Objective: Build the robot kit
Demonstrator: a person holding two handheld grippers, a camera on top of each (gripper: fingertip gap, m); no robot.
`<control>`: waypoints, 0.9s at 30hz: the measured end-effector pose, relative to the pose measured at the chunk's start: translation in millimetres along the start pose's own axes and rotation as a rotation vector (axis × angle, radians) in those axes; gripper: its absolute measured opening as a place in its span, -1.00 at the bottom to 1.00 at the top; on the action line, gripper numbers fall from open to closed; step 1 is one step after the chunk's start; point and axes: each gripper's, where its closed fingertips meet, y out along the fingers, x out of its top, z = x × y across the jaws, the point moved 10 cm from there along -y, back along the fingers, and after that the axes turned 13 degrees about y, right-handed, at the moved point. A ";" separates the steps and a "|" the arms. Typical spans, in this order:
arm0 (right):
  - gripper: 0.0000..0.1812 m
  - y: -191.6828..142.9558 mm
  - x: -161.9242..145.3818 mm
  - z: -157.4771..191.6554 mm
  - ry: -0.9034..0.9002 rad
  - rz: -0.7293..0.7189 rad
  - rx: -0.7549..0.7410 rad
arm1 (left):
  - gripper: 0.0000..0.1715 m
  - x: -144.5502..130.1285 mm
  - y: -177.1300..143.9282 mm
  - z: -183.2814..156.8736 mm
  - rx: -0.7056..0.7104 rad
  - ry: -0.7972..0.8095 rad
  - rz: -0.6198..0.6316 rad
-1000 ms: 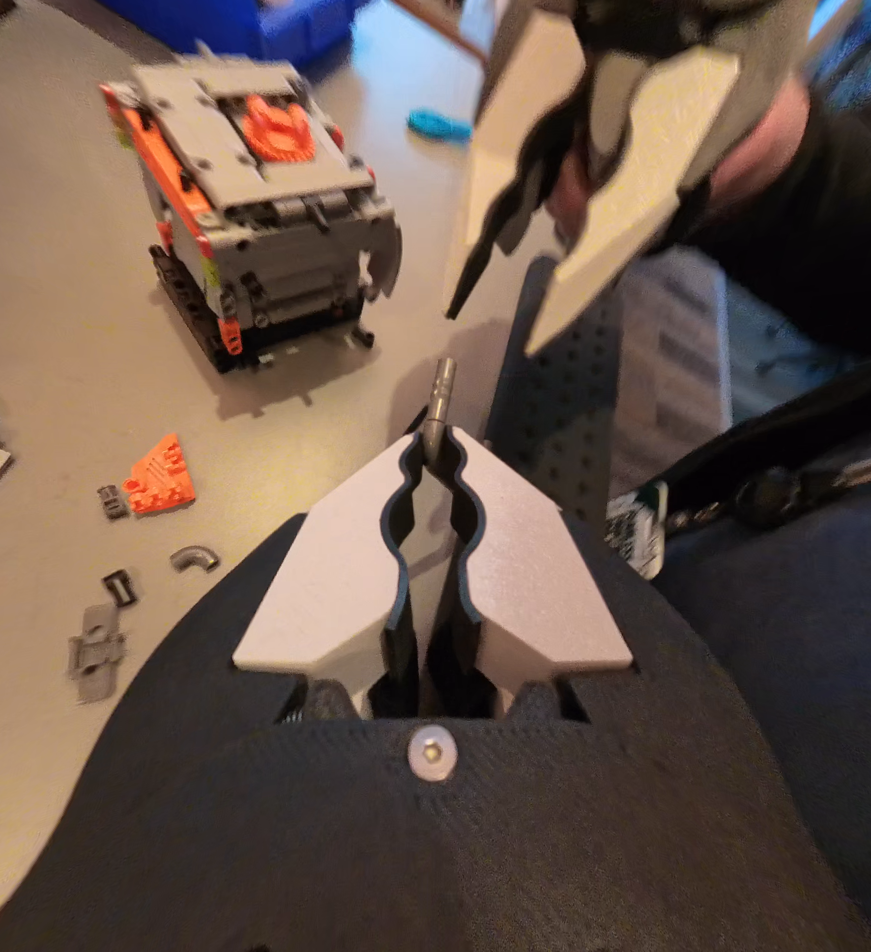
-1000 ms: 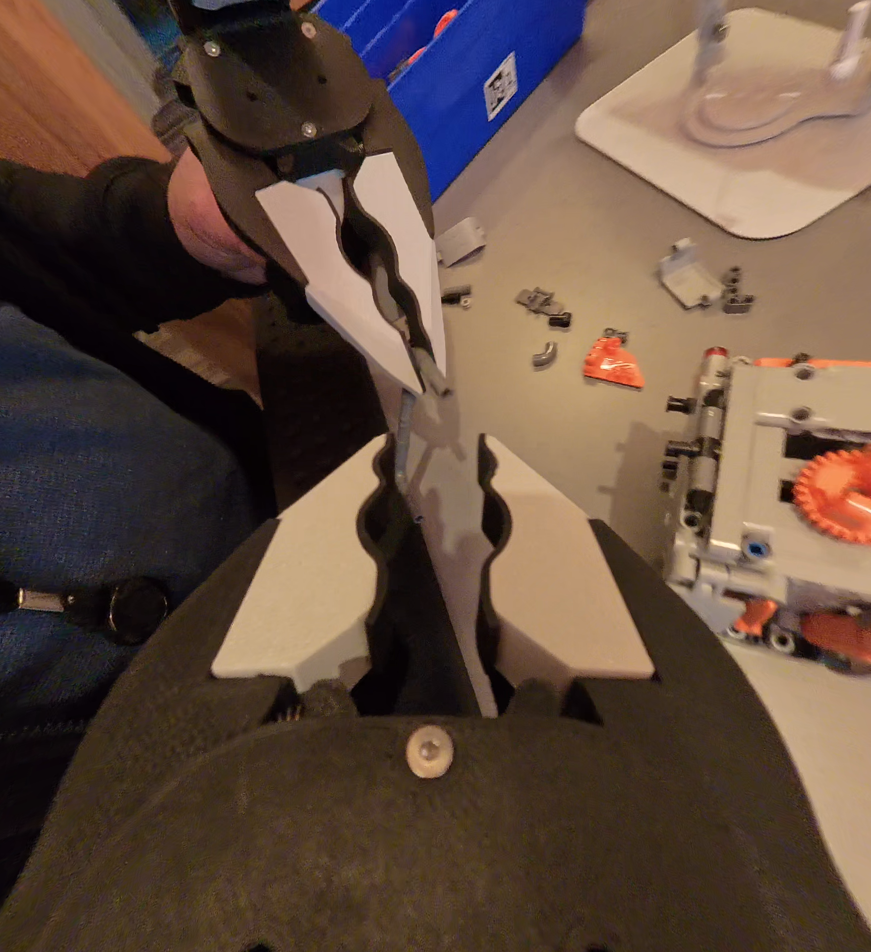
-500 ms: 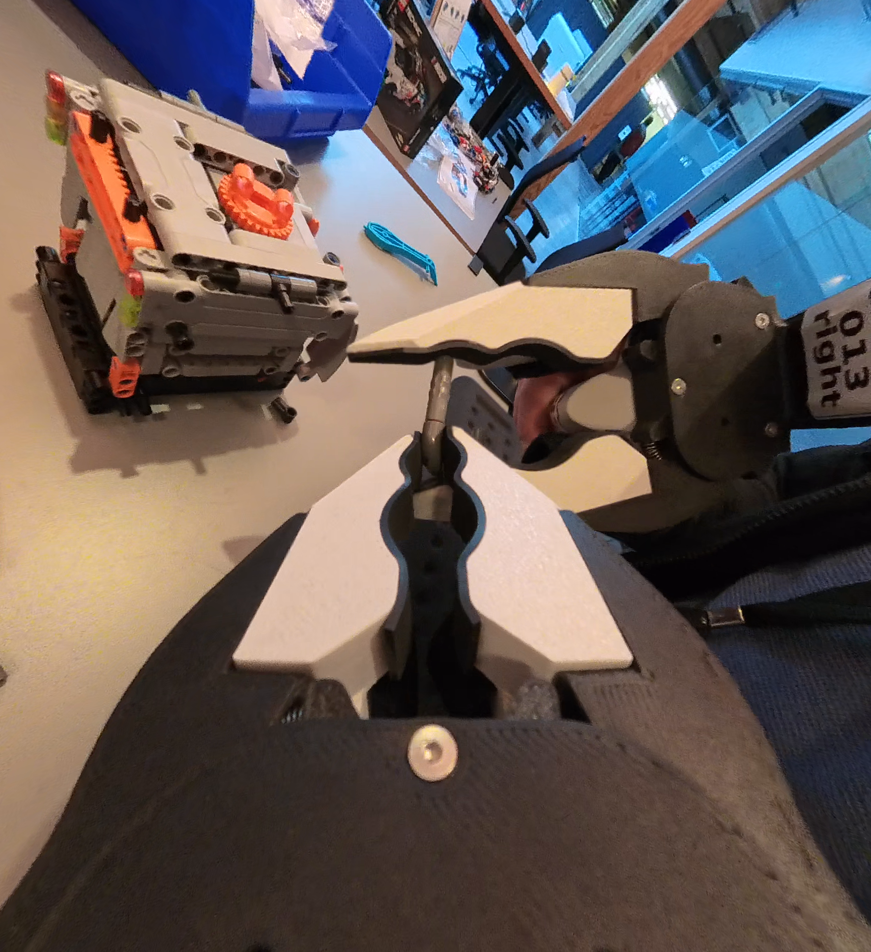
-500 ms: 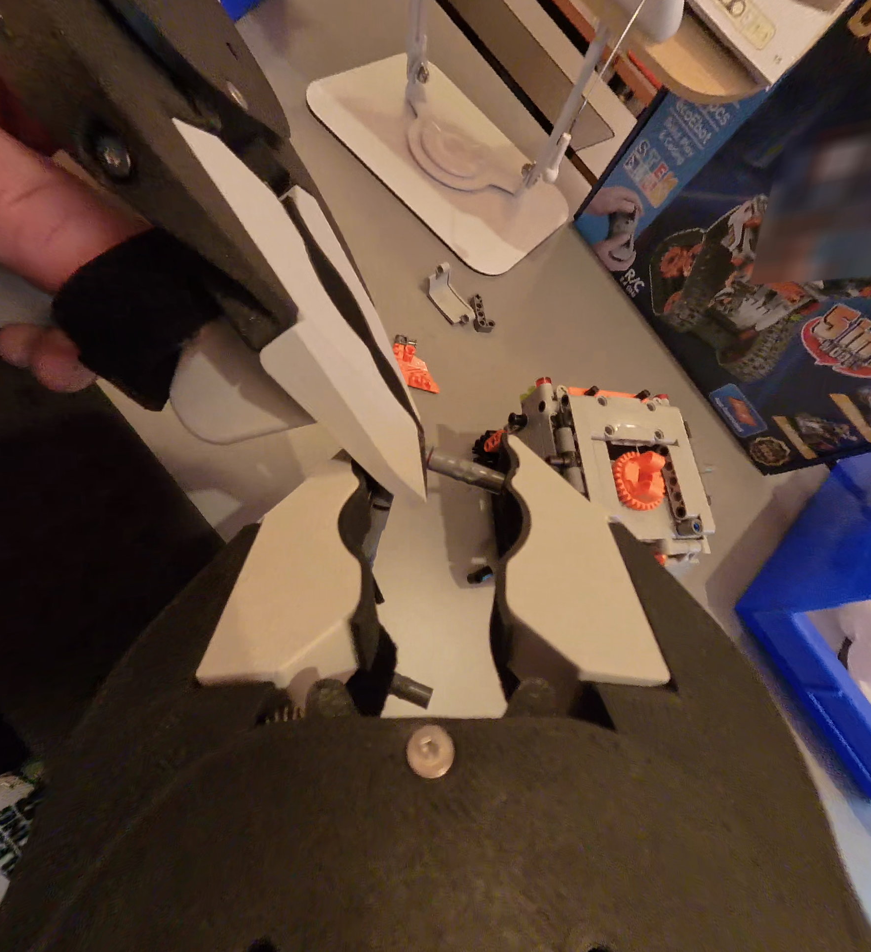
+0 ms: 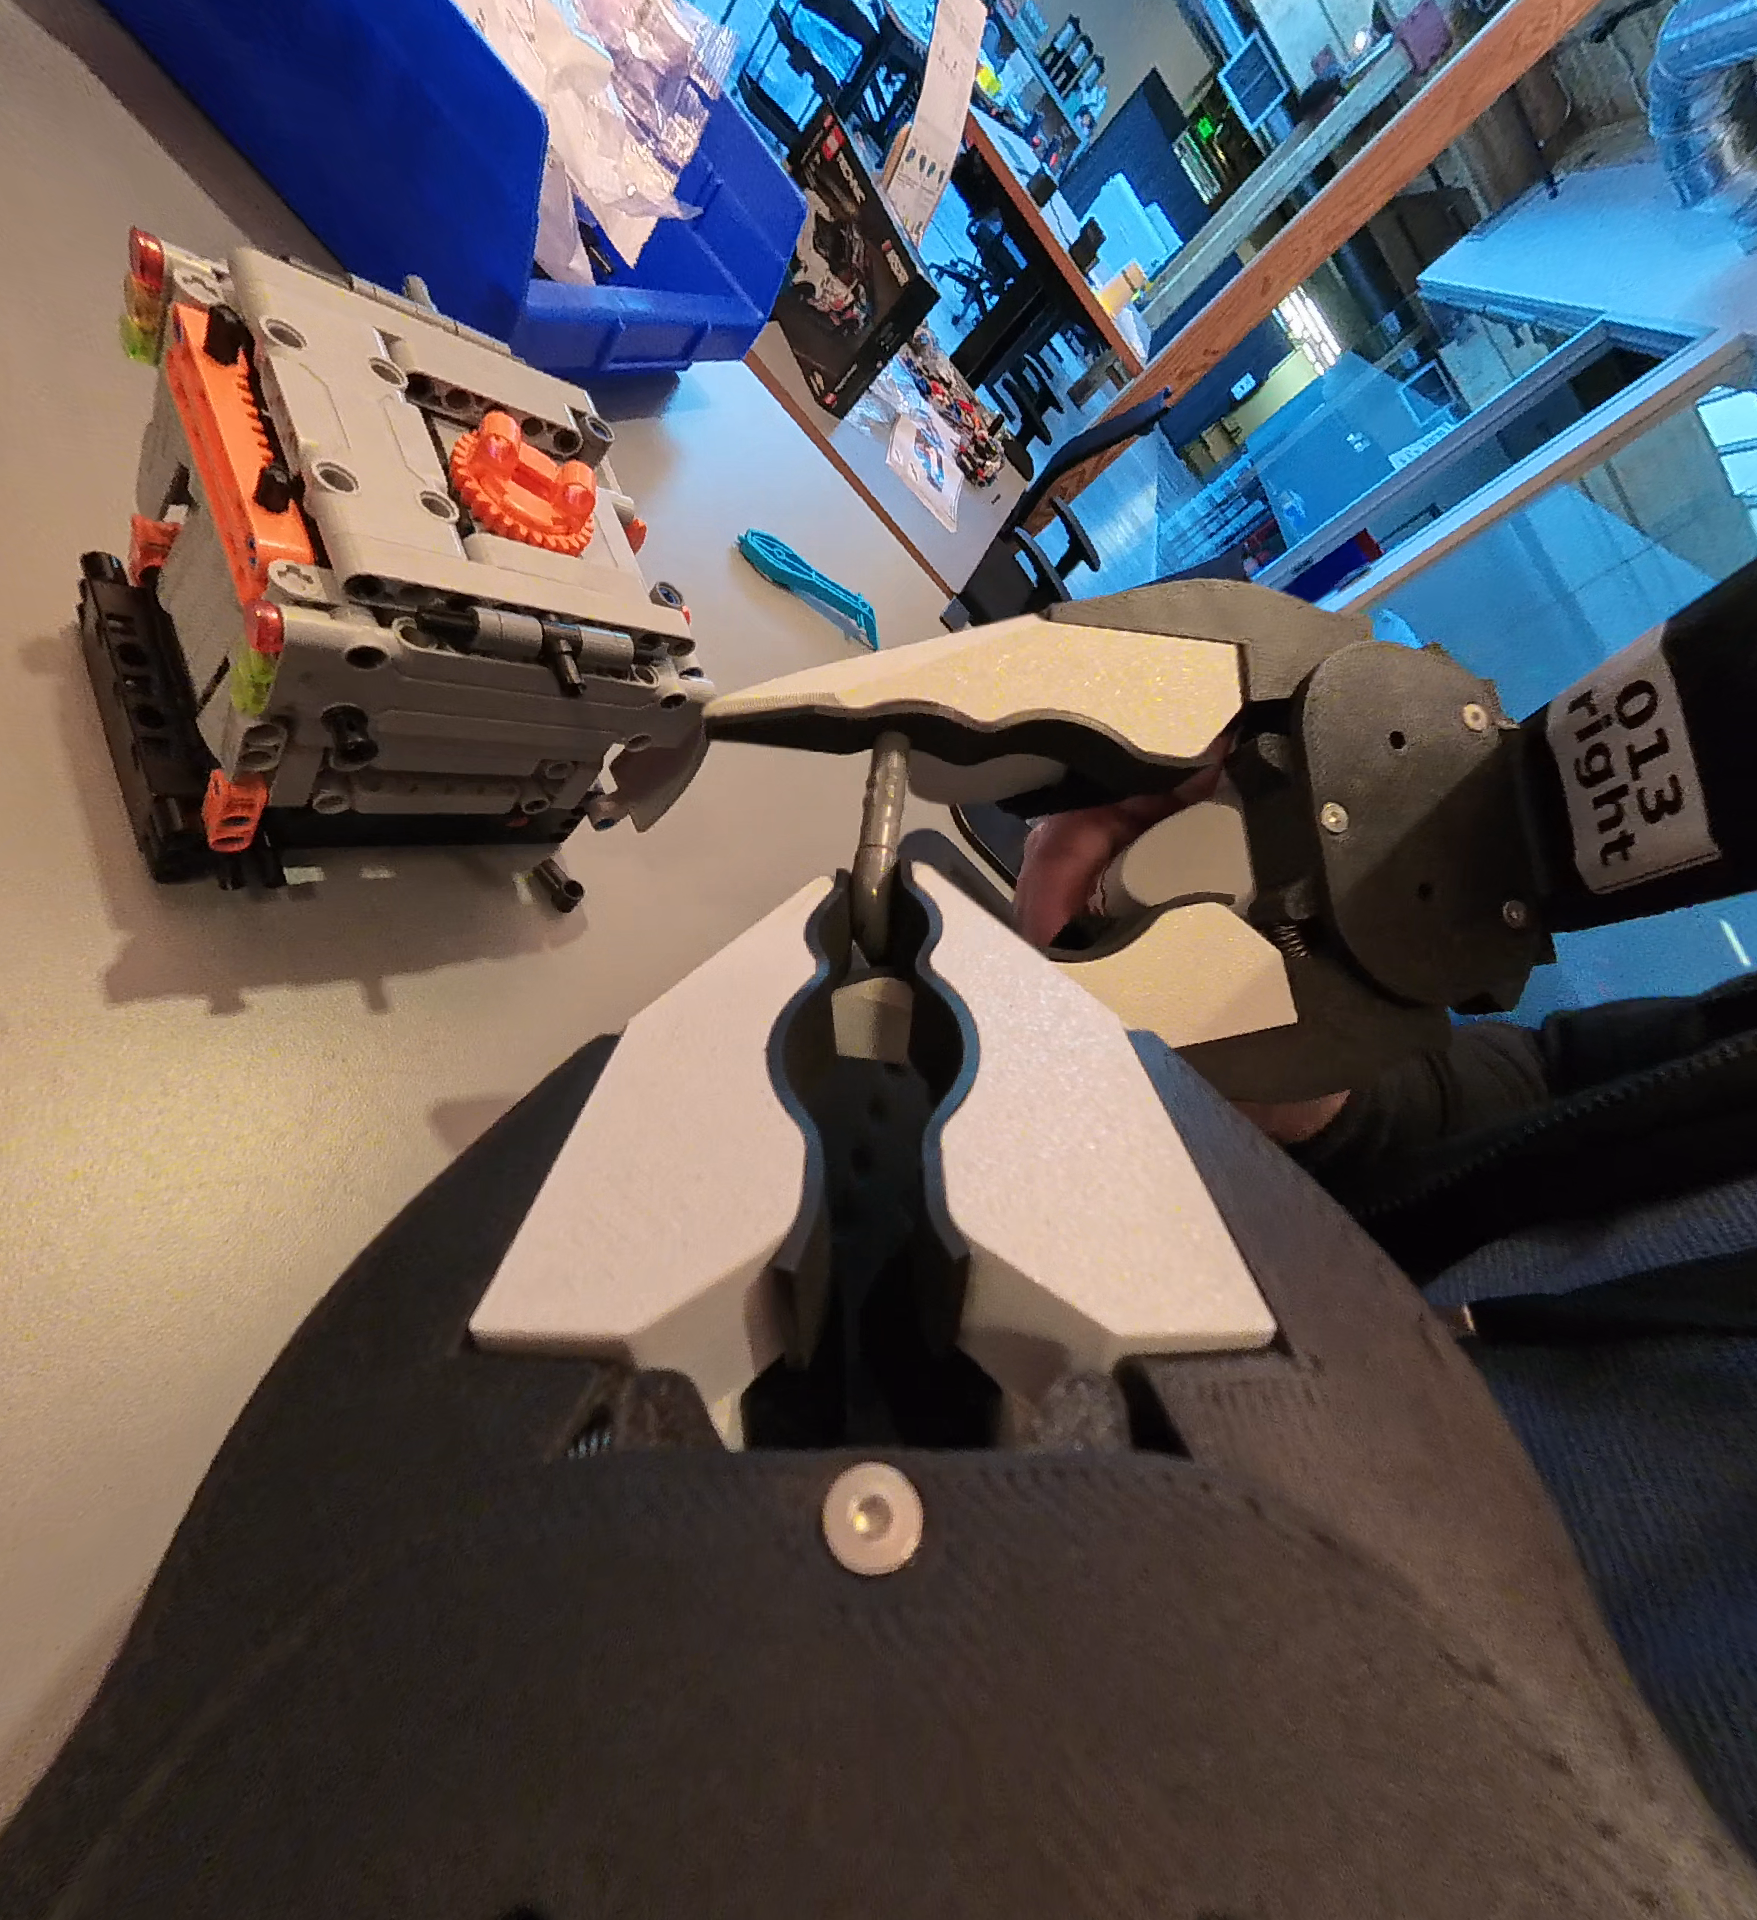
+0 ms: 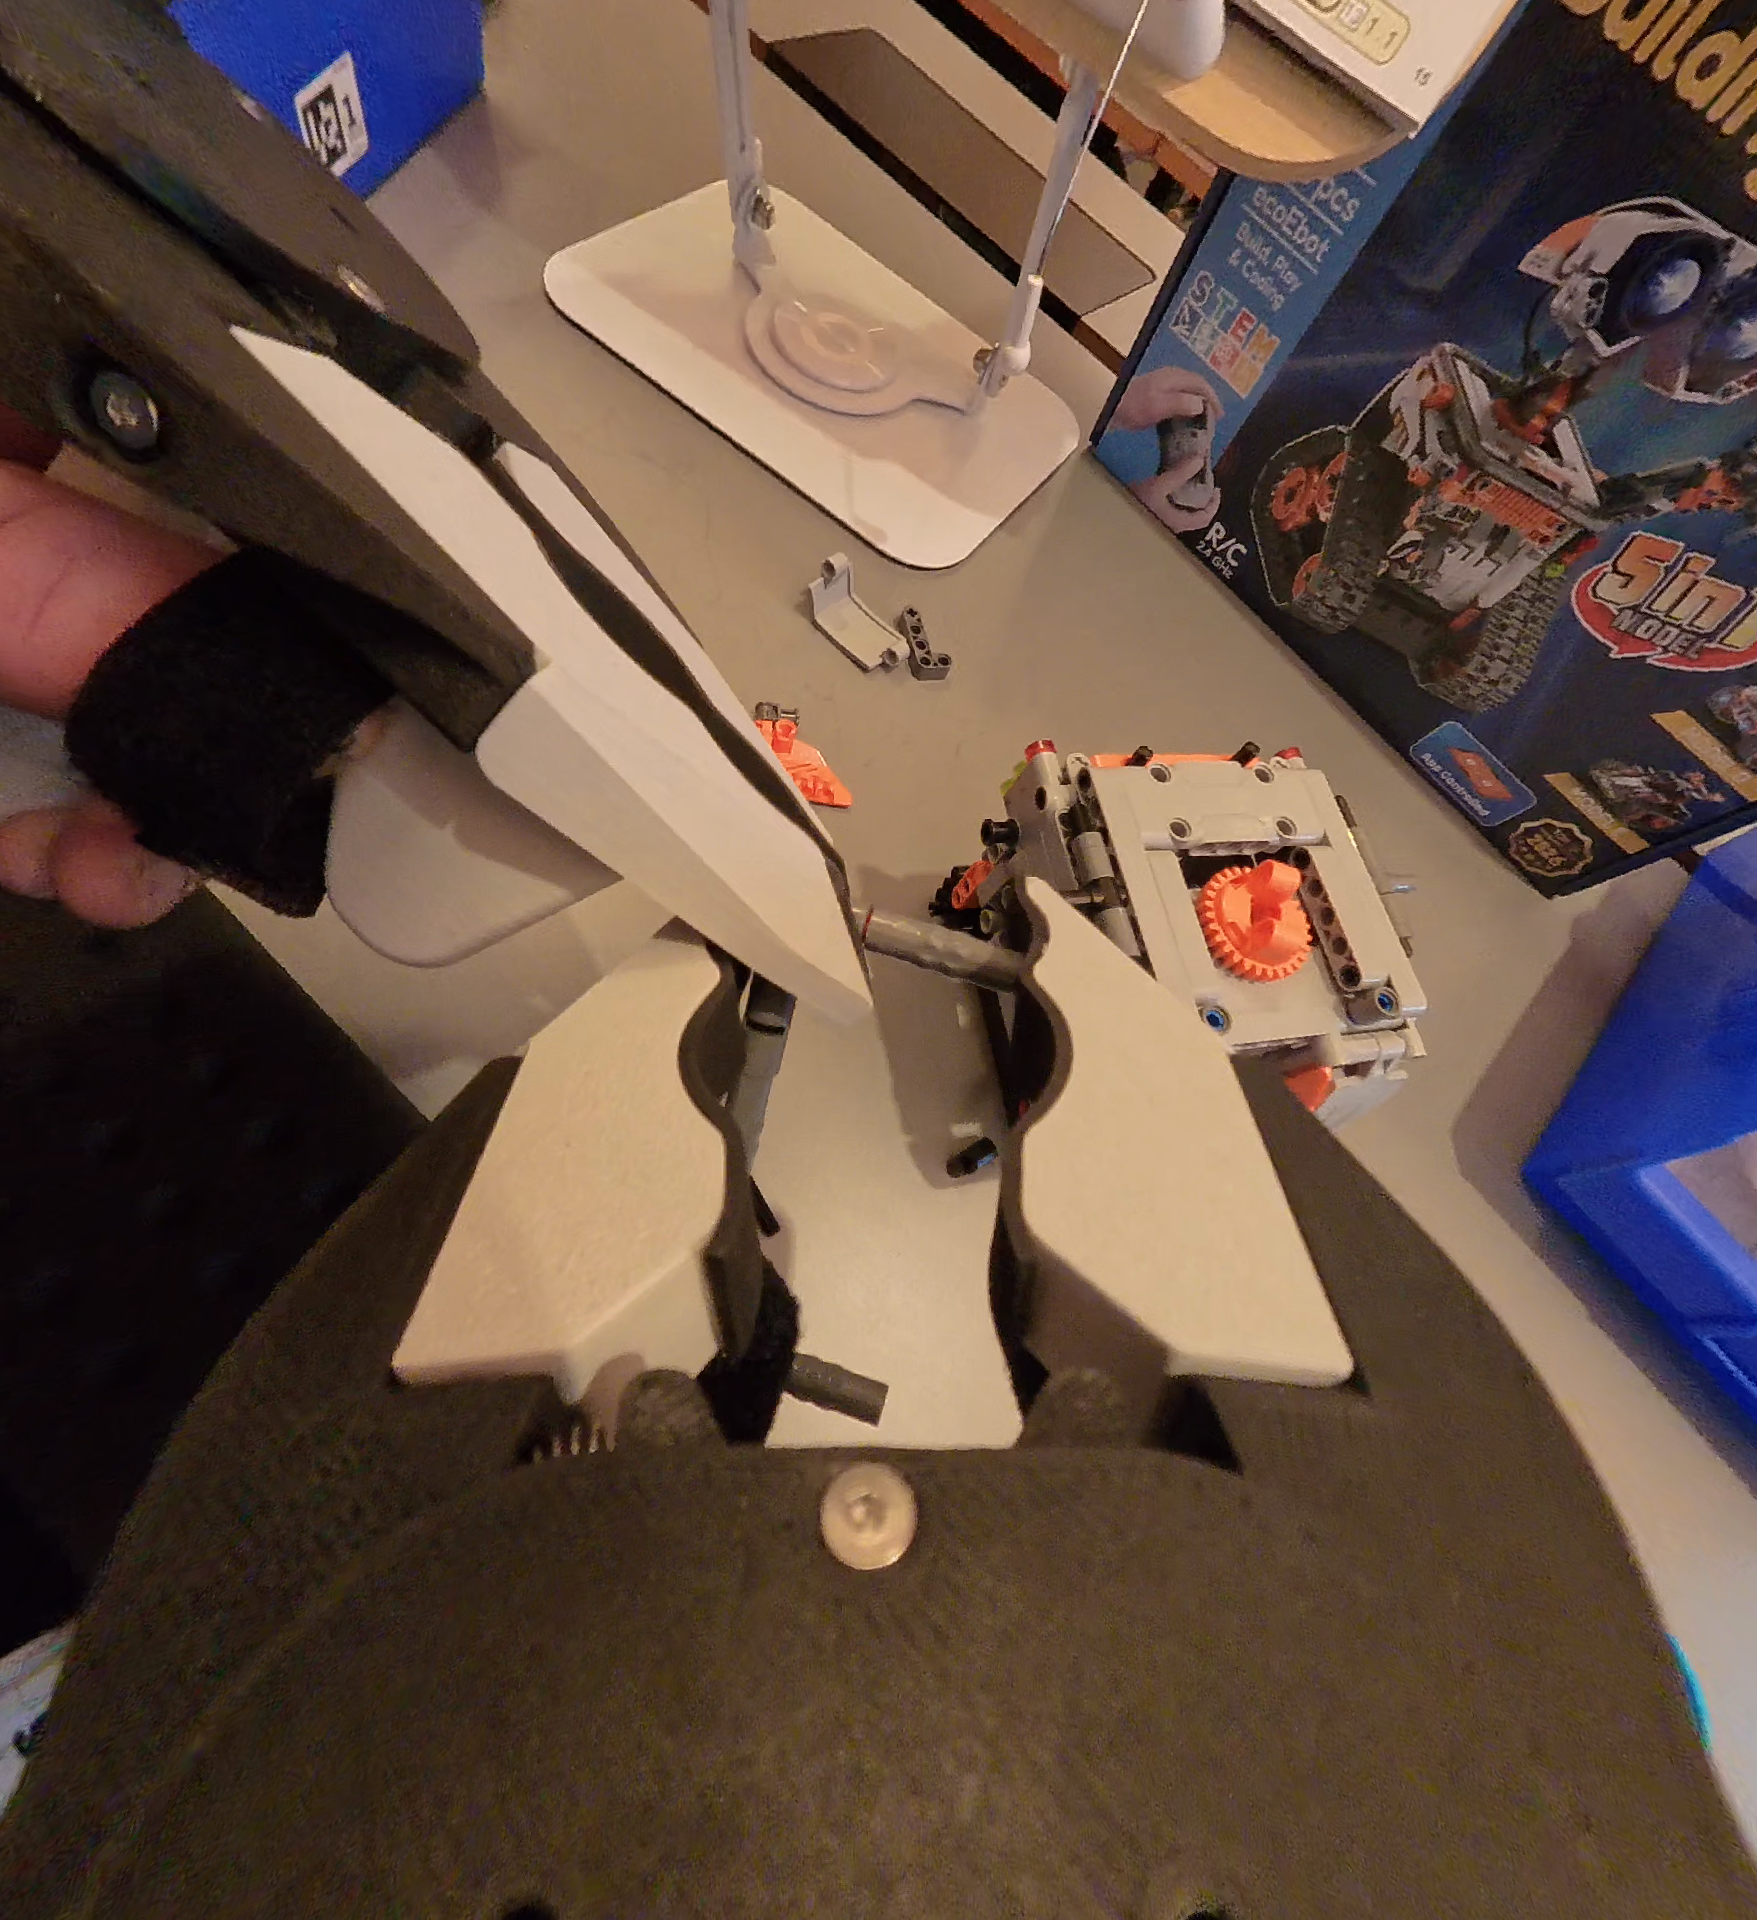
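Grey-orange brick model (image 5: 386, 582) on worktop (image 5: 178, 1143) far left, left gripper (image 5: 872, 902) fingers pinched on grey axle rod (image 5: 882, 821), rod base hidden between them, right gripper (image 6: 879, 971) fingers wide around rod's far end, contact unclear, bare worktop near left, blue bin (image 6: 1705, 1122) cut off right

Your left gripper (image 5: 872, 902) is closed on a thin dark grey axle (image 5: 880, 831), which sticks out past the tips. Your right gripper (image 6: 874, 982) stands wide apart around the axle's far end, one finger (image 6: 1113, 1049) touching it.
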 end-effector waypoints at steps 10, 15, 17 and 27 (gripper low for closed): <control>-0.53 0.0 2.4 -2.3 0.019 -0.002 0.015 | -0.95 4.7 -0.6 -4.7 0.047 0.054 0.003; -0.54 1.5 3.2 -2.0 -0.004 0.008 0.014 | -0.95 5.9 -1.0 -5.6 0.068 0.075 0.014; -0.56 1.5 4.1 -2.0 -0.018 0.013 0.012 | -0.95 6.2 -0.8 -6.2 0.073 0.083 0.016; -0.51 1.9 6.7 -1.4 -0.054 0.023 0.010 | -0.95 9.9 -1.9 -8.5 0.109 0.132 0.055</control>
